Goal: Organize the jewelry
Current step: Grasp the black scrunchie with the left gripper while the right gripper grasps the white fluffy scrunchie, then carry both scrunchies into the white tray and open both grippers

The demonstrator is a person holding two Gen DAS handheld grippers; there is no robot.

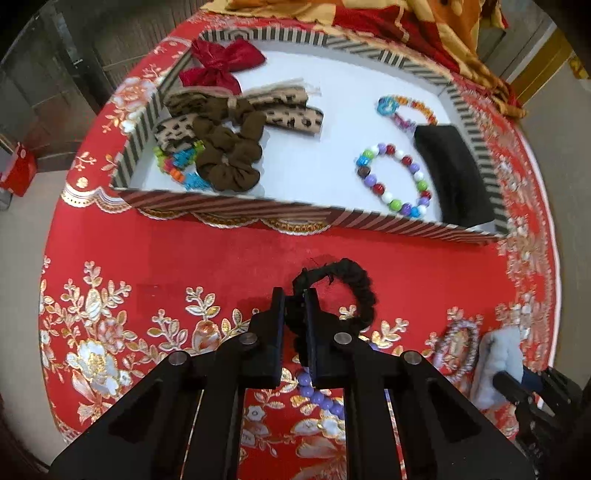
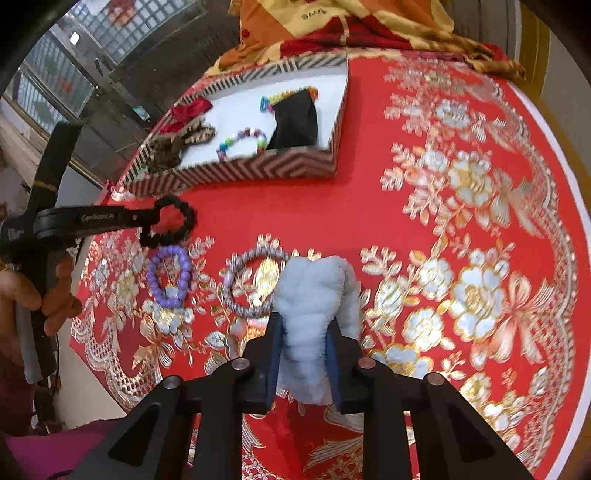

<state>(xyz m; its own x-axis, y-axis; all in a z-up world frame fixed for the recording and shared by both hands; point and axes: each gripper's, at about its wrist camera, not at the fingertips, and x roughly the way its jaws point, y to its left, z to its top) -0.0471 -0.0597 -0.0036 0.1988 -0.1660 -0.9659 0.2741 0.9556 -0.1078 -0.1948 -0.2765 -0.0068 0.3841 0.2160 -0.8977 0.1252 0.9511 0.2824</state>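
Note:
My left gripper (image 1: 295,295) is shut on a black scrunchie (image 1: 354,291), whose loop lies on the red cloth just beyond the fingertips; the right wrist view shows this gripper (image 2: 157,218) pinching the black scrunchie (image 2: 173,221). My right gripper (image 2: 303,325) is shut on a pale blue fluffy scrunchie (image 2: 314,295), squeezed between the blue pads. A purple bead bracelet (image 2: 170,277) and a silver-lilac hair tie (image 2: 251,284) lie on the cloth between the two grippers. The striped box (image 1: 236,210) holds bows, a brown scrunchie (image 1: 229,155), bead bracelets (image 1: 395,177) and a black cloth piece (image 1: 458,173).
A red tablecloth with gold flowers (image 2: 461,240) covers the round table. A folded red-and-yellow blanket (image 2: 351,26) lies behind the box. A person's hand (image 2: 33,295) holds the left gripper's handle at the table's left edge. A red box (image 1: 18,170) stands on the floor.

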